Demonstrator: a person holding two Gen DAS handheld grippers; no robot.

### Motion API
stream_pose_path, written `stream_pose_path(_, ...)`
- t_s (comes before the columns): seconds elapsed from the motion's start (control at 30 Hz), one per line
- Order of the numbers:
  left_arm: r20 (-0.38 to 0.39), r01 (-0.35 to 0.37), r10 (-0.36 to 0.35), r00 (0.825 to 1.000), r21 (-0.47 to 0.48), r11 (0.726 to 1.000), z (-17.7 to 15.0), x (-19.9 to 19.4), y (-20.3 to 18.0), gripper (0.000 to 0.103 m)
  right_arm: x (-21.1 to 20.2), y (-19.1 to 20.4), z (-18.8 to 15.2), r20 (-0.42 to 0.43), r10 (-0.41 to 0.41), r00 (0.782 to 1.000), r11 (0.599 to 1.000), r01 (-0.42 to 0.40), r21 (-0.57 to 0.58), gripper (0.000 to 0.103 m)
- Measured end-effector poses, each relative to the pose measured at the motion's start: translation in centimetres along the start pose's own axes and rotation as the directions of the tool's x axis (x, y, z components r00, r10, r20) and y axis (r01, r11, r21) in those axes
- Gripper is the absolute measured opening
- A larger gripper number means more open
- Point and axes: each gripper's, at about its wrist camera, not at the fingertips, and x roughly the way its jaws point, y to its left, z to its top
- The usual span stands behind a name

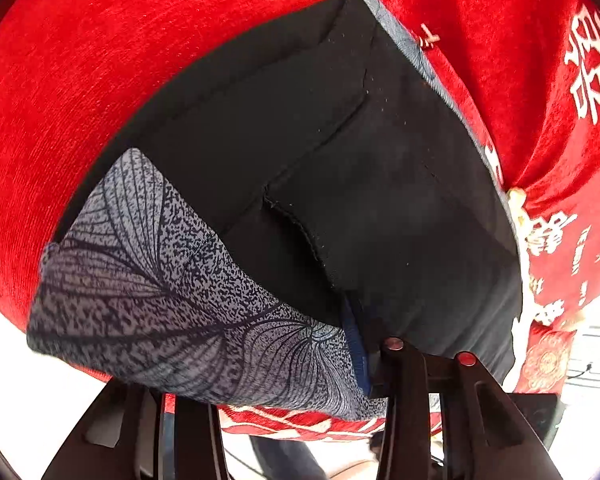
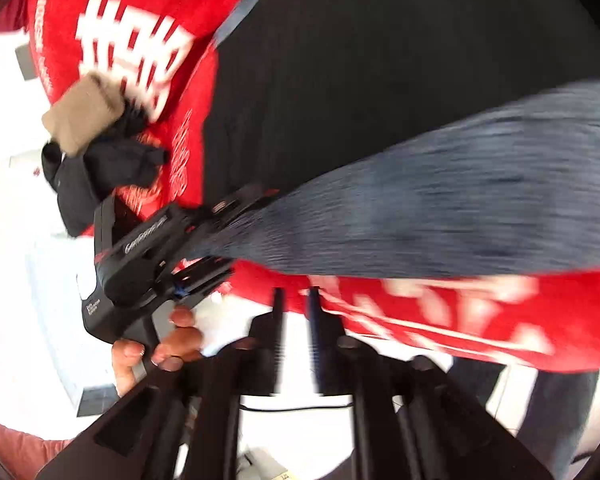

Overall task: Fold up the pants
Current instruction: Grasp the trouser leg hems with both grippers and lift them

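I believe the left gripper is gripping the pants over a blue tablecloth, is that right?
Not quite: the tablecloth is red with white characters, not blue. The left wrist view shows it, with the left gripper gripping the pants over it.

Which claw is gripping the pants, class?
The left claw, shut on the pants at their grey patterned edge; the right claw stands open, holding nothing.

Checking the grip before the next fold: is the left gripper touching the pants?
Touching. The right wrist view shows the left gripper shut on the patterned edge of the pants.
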Motion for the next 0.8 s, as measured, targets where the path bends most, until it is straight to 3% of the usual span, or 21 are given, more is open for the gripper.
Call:
stream_pose_path(0.03, 0.004, -0.009, 0.009, 1.000, 0.025, 1.000, -0.1, -0.2, -0.2, 0.042, -1.5, -1.1, 0.2, 0.033, -0.013, 0.999, 1.000, 0.012, 0.023, 0.062)
stream_pose_path(0.07, 0.003, -0.019, 0.019, 1.000, 0.048, 0.999, -0.1, -0.3, -0.4, 0.042, -3.7, -2.7, 0.4, 0.091, -0.038, 0.995, 0.997, 0.031, 0.068, 0.069)
stream_pose_path(0.27, -0.021, -0.050, 0.053, 0.998, 0.124, 0.991, -0.3, 0.1, -1.0, 0.042, -10.7, -9.3, -0.2, 0.274, -0.056, 0.960, 0.968, -0.015, 0.251, 0.069)
stream_pose_path(0.37, -0.024, -0.062, 0.065, 0.998, 0.131, 0.989, -0.5, 0.6, -0.9, 0.042, -11.7, -11.7, 0.2, 0.332, 0.016, 0.943, 0.941, -0.126, 0.313, 0.063)
stream_pose_path(0.4, -0.028, -0.071, 0.075, 0.997, 0.137, 0.988, -0.6, 0.9, -0.9, 0.042, -11.7, -11.9, 0.3, 0.348, 0.040, 0.937, 0.928, -0.163, 0.333, 0.057)
stream_pose_path(0.43, -0.033, -0.078, 0.083, 0.996, 0.140, 0.987, -0.7, 1.1, -0.8, 0.042, -11.5, -12.4, 0.4, 0.367, 0.069, 0.928, 0.916, -0.205, 0.345, 0.023)
stream_pose_path(0.47, -0.033, -0.080, 0.085, 0.996, 0.139, 0.987, -0.7, 1.3, -0.7, 0.042, -11.4, -12.9, 0.7, 0.378, 0.096, 0.921, 0.893, -0.247, 0.375, 0.007)
stream_pose_path(0.5, -0.029, -0.088, 0.092, 0.995, 0.136, 0.987, -0.6, 1.3, -0.8, 0.040, -11.6, -13.3, 0.9, 0.387, 0.102, 0.916, 0.880, -0.264, 0.394, 0.004)
stream_pose_path(0.57, -0.008, -0.118, 0.120, 0.993, 0.123, 0.985, -0.1, 1.2, -1.7, 0.023, -11.8, -12.1, 1.6, 0.384, 0.099, 0.918, 0.884, -0.259, 0.389, 0.004)
stream_pose_path(0.8, 0.072, -0.095, 0.088, 0.993, 0.098, 0.991, 1.3, -2.9, -5.1, 0.023, -16.6, -4.2, 8.1, 0.291, 0.054, 0.955, 0.982, -0.103, 0.155, 0.004)
